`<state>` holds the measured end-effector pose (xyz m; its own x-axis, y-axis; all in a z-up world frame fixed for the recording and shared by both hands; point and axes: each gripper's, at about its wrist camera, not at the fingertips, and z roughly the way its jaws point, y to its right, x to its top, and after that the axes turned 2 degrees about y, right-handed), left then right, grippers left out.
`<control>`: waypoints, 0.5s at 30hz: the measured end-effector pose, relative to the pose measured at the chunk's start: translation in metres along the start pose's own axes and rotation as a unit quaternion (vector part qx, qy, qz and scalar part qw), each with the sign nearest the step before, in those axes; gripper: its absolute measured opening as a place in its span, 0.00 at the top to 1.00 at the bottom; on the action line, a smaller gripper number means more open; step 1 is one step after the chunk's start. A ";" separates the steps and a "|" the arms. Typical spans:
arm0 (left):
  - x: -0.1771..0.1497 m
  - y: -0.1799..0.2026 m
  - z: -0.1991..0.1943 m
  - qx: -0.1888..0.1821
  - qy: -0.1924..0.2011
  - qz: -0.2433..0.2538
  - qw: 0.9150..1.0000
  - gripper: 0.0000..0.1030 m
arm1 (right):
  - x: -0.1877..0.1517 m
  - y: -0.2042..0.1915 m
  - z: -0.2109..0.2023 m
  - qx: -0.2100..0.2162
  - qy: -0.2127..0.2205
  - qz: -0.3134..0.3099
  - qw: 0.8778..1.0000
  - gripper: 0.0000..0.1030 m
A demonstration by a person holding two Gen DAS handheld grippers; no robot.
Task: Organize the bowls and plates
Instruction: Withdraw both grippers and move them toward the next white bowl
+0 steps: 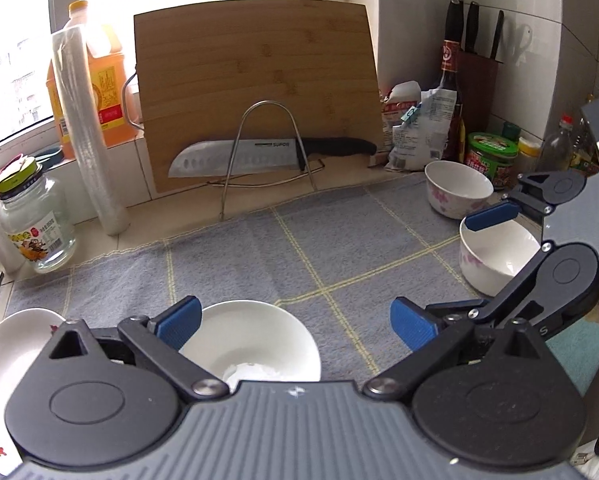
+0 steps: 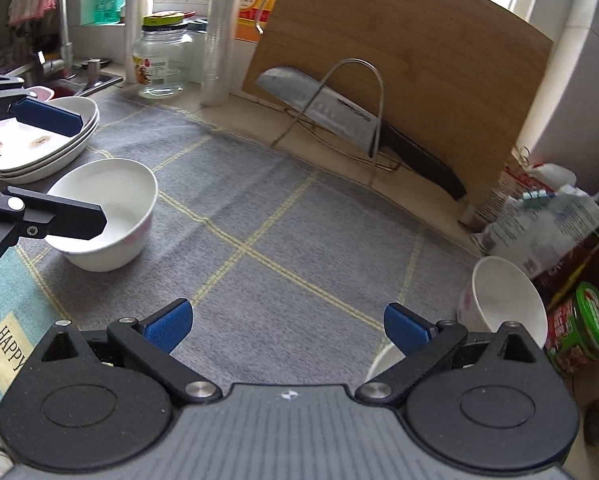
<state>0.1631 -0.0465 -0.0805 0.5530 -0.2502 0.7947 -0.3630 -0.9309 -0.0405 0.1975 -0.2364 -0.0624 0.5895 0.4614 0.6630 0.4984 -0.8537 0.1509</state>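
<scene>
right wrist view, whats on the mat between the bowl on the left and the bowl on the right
Nothing: in the right wrist view only bare grey mat lies between the left bowl and the right bowl.

Left gripper [image 1: 295, 326] wide open, blue pads [image 1: 179, 326] well apart, over a grey checked mat [image 1: 299, 248]. White bowl [image 1: 255, 344] sits just beside and partly under the left finger. White plate [image 1: 7, 352] further out past that finger, at frame edge. Right gripper [image 1: 451, 268] enters beyond the right finger, also spread open, a floral bowl [image 1: 495, 260] between its fingers. Second floral bowl [image 1: 457, 188] behind that one. Straight ahead of the fingers: cutting board [image 1: 255, 88] upright, knife [image 1: 235, 156] in a wire rack [image 1: 267, 148].
</scene>
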 end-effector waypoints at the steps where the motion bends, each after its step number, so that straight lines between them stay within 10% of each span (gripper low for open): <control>1: 0.001 0.004 0.003 -0.002 -0.003 -0.001 1.000 0.02 | -0.005 0.006 -0.003 -0.003 0.000 0.010 1.000 0.00; 15: 0.008 0.096 0.046 -0.050 -0.041 0.054 0.996 0.02 | -0.066 0.095 -0.032 -0.017 0.013 0.099 0.995 0.00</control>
<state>0.1675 -0.1498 -0.1055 0.5650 -0.3725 0.7362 -0.4943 -0.8672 -0.0595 0.1854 -0.3554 -0.0685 0.6572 0.2769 0.7010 0.3522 -0.9351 0.0392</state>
